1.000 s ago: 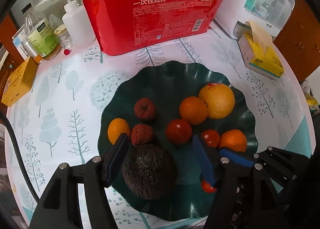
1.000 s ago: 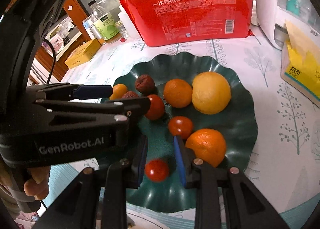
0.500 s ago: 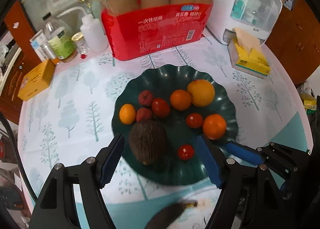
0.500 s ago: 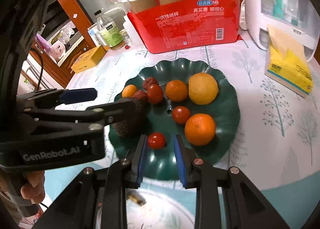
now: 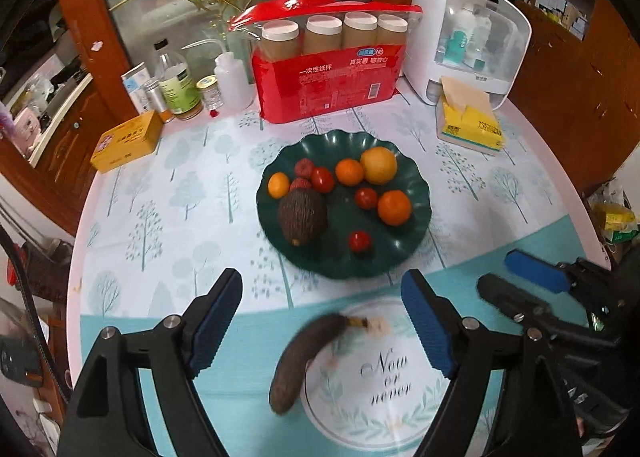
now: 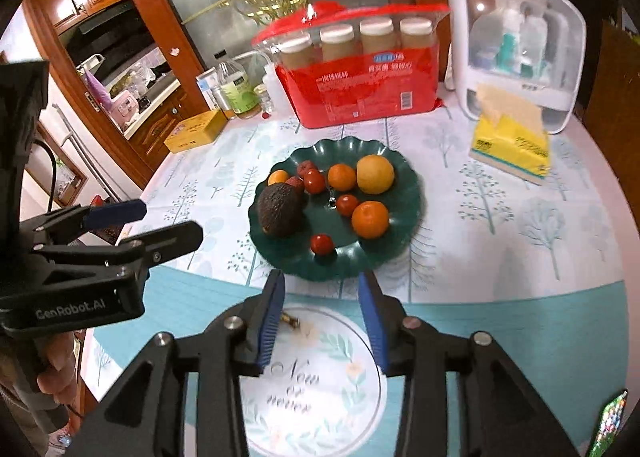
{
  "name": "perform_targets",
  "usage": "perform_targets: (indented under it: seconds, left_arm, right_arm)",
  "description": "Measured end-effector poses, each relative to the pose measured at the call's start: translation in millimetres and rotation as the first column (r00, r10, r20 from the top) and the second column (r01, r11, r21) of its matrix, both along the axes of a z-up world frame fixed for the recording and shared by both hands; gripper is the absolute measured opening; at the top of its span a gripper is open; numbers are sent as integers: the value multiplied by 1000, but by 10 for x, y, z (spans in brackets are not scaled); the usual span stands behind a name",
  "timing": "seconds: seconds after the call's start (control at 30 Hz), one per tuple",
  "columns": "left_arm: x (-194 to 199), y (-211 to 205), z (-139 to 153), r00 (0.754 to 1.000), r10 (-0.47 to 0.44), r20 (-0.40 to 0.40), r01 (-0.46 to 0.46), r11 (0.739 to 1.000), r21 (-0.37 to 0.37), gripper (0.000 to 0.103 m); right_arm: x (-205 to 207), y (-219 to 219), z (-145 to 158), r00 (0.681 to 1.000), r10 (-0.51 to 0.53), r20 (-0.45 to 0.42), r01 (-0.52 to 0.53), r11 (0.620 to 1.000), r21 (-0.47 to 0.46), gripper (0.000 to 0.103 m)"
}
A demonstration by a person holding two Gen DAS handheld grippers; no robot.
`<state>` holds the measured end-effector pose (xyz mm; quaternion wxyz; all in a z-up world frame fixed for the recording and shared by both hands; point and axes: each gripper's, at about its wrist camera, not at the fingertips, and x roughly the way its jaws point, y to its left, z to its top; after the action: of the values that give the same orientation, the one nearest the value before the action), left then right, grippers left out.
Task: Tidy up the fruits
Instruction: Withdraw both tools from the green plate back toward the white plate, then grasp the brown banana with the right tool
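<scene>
Ten fruits lie on the green plate [image 5: 416,185], which stands mid-table on the tree-print cloth [image 5: 168,193]. Contents: one avocado [image 5: 302,215] at the plate's left, touching a lychee [image 5: 300,184]; a second lychee [image 5: 304,168] just behind it; one small orange fruit [image 5: 279,185] at the left rim; three tomatoes, namely one [image 5: 322,179] beside the lychees, one [image 5: 366,198] at centre, one [image 5: 360,241] near the front rim; two tangerines [image 5: 349,171] [image 5: 394,208]; one large yellow-orange fruit [image 5: 379,165] at the back right. Off the plate: one dark, blurred banana [image 5: 304,357], on the teal part of the cloth, near the front edge. Left gripper [image 5: 320,333]: jaws wide apart, have just been opening, nothing clamped; the banana shows between them, below. Right gripper [image 6: 322,321]: jaws apart, have just been opening, empty. Behind the plate: red pack of paper cups [image 5: 332,85], white dispenser [image 5: 468,41], yellow tissue pack [image 5: 472,125], yellow box [image 5: 128,139], bottles [image 5: 180,87].
</scene>
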<state>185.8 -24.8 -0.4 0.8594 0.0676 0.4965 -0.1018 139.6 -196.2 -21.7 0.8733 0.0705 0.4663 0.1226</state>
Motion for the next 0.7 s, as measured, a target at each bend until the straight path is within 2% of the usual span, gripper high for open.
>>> perform_targets:
  seconds: [0.2,0.37,0.7]
  left_arm:
    - [-356,133,20,999,31,11,-31,999,20,81]
    - [-532,357,-4,999,40,14,-41,999,33,81]
    - [-453,912,-204,1000,-2,16,2,999,45,81]
  right_arm:
    - [-328,-5,116,1000,25,10,-25,1000,-8,40]
    - [-451,96,43,999,28,-16,-28,1000,6,40]
    - [-385,688,-300,994,-31,-103,35,999,35,40]
